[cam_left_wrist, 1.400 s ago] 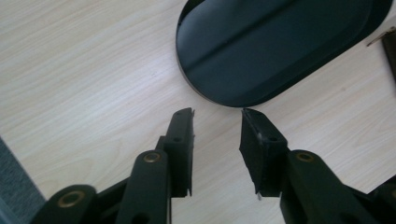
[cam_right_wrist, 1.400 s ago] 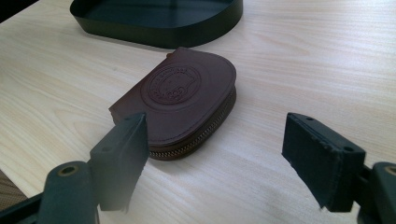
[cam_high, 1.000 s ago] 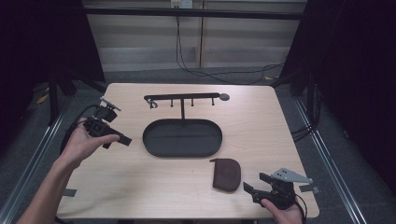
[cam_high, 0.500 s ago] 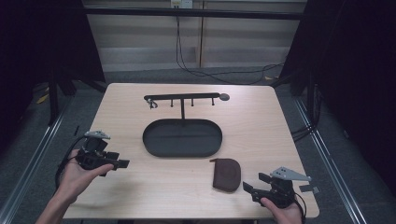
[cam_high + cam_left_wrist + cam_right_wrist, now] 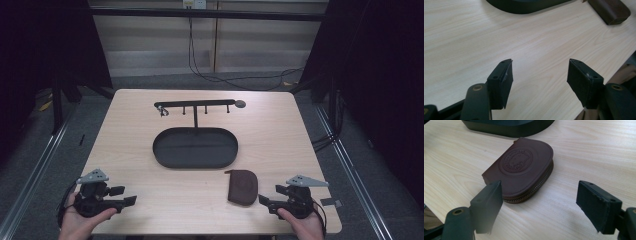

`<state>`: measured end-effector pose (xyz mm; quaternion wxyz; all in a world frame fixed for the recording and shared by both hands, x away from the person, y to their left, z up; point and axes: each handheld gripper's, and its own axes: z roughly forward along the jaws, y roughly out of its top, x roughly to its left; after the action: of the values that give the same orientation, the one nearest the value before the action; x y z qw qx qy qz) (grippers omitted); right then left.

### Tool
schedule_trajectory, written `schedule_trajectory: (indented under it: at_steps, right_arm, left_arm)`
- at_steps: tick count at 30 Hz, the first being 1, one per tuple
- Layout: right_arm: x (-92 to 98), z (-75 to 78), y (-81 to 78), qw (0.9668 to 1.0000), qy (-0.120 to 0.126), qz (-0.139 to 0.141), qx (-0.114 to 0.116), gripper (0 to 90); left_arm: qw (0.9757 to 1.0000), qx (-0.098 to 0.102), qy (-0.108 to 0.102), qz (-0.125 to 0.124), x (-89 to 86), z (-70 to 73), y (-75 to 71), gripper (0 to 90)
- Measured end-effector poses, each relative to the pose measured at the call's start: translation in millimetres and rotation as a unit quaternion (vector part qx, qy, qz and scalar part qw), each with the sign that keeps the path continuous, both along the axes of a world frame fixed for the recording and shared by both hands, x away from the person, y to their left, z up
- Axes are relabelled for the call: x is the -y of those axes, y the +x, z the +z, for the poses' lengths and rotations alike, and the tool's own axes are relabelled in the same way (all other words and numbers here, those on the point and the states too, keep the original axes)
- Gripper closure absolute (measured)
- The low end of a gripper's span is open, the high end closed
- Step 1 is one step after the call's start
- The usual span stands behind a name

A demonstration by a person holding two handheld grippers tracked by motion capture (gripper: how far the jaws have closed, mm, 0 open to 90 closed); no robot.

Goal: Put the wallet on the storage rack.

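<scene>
1. Pale wood table (image 5: 150, 125); black oval tray (image 5: 195, 148) at centre; brown zipped leather pouch (image 5: 242, 186) at five o'clock.
2. Right gripper (image 5: 265, 201) gapes wide, empty, just beside the pouch; left gripper (image 5: 127, 196) likewise, at seven o'clock.
3. Best approach: straddle the pouch's edges squarely.

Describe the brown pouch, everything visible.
The brown pouch is a small, leather-looking case with one rounded end, one straight end, a round embossed emblem on top and a metal zipper, closed, along its edge. It lies flat on the wooden table, near the black oval tray, just ahead of the open right gripper, untouched.
</scene>
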<state>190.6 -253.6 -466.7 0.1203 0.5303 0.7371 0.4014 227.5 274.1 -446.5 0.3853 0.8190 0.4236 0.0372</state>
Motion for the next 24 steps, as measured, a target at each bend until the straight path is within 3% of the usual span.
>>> schedule_trajectory:
  at_steps: [3, 4, 6, 8, 12, 16, 20, 24]
  right_arm:
    - [0.3, 2.4, 5.4, 0.9999, -0.007, -0.003, -0.011, 23.1]
    - [0.1, 2.6, 7.2, 0.9999, -0.010, -0.001, -0.010, 23.1]
    - [-1.7, 3.7, 12.4, 0.9994, -0.015, 0.011, -0.028, 24.4]
    - [-4.6, 4.7, 17.4, 0.9982, -0.020, 0.027, -0.050, 24.5]
    - [-11.5, 8.3, 30.4, 0.9964, -0.025, 0.045, -0.068, 27.4]
    - [-16.8, 13.5, 42.7, 0.9953, -0.038, 0.038, -0.081, 25.9]
    - [-19.2, 18.7, 55.0, 0.9924, -0.043, 0.038, -0.109, 21.5]
    - [-24.3, 22.0, 65.6, 0.9873, -0.057, 0.044, -0.141, 20.4]
  left_arm:
    - [0.9999, 0.014, 0.004, 0.002, 4.2, -8.9, -3.7, 36.0]
    - [1.0000, 0.004, 0.001, -0.003, 5.9, -12.5, -3.2, 35.1]
    - [1.0000, 0.005, 0.000, 0.007, 7.7, -16.8, -2.8, 32.2]
    - [1.0000, -0.001, 0.001, -0.007, 8.6, -18.7, 0.1, 30.9]
    - [0.9996, 0.027, -0.006, 0.009, 5.2, -16.6, 2.3, 31.6]
    - [0.9994, 0.030, -0.008, 0.014, 3.3, -19.5, 4.0, 31.4]
    - [0.9993, 0.035, -0.008, -0.001, 6.3, -18.3, 3.1, 30.9]
    - [0.9993, 0.035, -0.004, -0.013, 9.5, -18.3, 2.6, 30.3]
